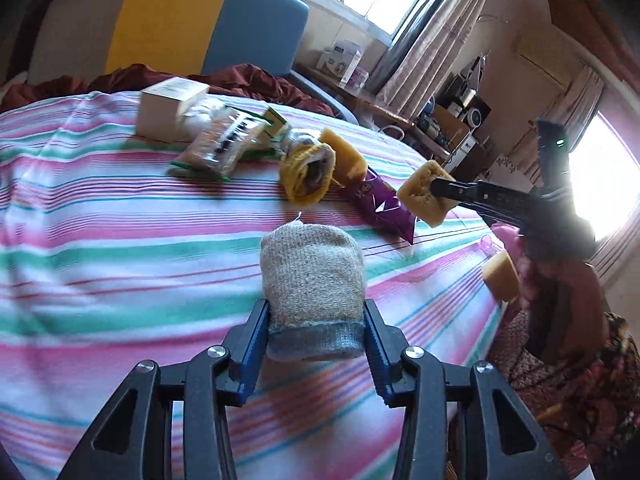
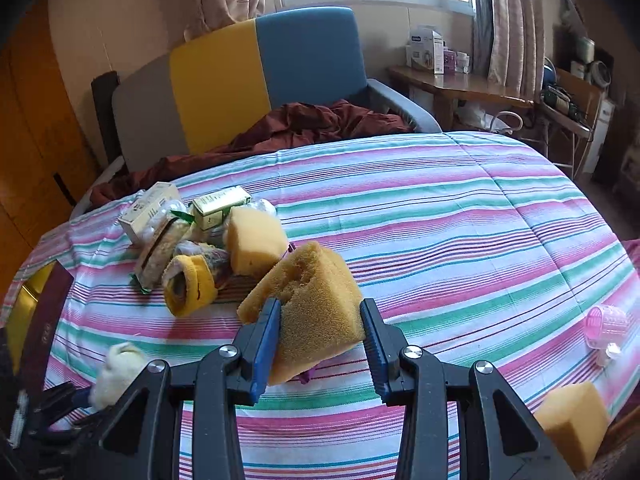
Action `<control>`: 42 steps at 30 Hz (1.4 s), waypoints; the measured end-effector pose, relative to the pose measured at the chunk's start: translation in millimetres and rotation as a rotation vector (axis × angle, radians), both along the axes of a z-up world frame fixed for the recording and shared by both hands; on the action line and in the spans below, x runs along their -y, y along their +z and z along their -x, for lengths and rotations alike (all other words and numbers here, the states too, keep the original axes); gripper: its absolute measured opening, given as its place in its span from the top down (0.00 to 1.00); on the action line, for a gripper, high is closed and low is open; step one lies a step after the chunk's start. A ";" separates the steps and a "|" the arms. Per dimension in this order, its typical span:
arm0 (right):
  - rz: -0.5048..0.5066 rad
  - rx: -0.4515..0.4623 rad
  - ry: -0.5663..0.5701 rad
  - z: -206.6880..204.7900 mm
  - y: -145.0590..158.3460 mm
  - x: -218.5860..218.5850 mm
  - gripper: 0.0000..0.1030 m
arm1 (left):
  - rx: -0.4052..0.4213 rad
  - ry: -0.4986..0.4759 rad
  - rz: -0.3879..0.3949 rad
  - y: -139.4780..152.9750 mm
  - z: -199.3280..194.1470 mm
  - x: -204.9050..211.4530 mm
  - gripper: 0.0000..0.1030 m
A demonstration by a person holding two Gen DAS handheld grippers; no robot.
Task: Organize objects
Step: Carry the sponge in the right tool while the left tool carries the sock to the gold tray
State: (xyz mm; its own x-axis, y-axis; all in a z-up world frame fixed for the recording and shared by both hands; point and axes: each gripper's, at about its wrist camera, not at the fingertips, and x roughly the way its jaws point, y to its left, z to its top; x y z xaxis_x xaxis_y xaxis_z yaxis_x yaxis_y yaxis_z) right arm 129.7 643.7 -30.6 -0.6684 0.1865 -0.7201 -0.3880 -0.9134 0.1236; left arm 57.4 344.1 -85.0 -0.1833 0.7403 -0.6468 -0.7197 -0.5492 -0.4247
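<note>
A bed with a striped cover (image 2: 460, 216) in pink, green and white fills both views, with a yellow-and-blue headboard (image 2: 256, 76) behind it and a dark red blanket (image 2: 304, 124) bunched at its head. Toward that end sits a cluster of things: a white box (image 1: 168, 108), a clear snack packet (image 1: 218, 142), a rolled yellow sock (image 1: 306, 176), a sponge block (image 2: 254, 240) and a purple wrapper (image 1: 376, 200). The left claw (image 1: 316, 334) is clenched on a beige rolled sock (image 1: 312, 272), held above the cover. The right claw (image 2: 320, 334) grips a yellow sponge (image 2: 316, 300) just beside the cluster. Another sponge (image 2: 572, 416) and a pink curler (image 2: 608, 326) lie near the bed's edge.
</note>
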 end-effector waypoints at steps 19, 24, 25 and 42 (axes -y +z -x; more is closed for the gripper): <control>-0.039 -0.079 -0.003 -6.7 11.6 41.6 0.60 | -0.116 0.176 -0.066 54.0 25.6 156.8 0.56; 0.016 -0.096 0.081 -2.3 4.6 94.8 0.60 | -0.146 0.256 -0.034 60.2 44.9 203.9 0.56; 0.028 -0.104 0.095 -0.9 4.3 104.2 0.60 | -0.151 0.275 -0.023 59.5 48.8 212.8 0.56; 0.149 -0.150 0.492 42.3 30.4 300.1 0.60 | 0.018 0.648 0.191 25.4 123.4 326.9 0.56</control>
State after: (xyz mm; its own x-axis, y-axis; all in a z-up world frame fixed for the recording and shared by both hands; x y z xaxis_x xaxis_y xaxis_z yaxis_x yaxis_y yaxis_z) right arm 87.4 343.6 -0.1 -0.7488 -0.2713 -0.6047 0.1132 -0.9513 0.2867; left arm -66.0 17.2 -59.6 -0.5401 0.3566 -0.7623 -0.2131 -0.9342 -0.2860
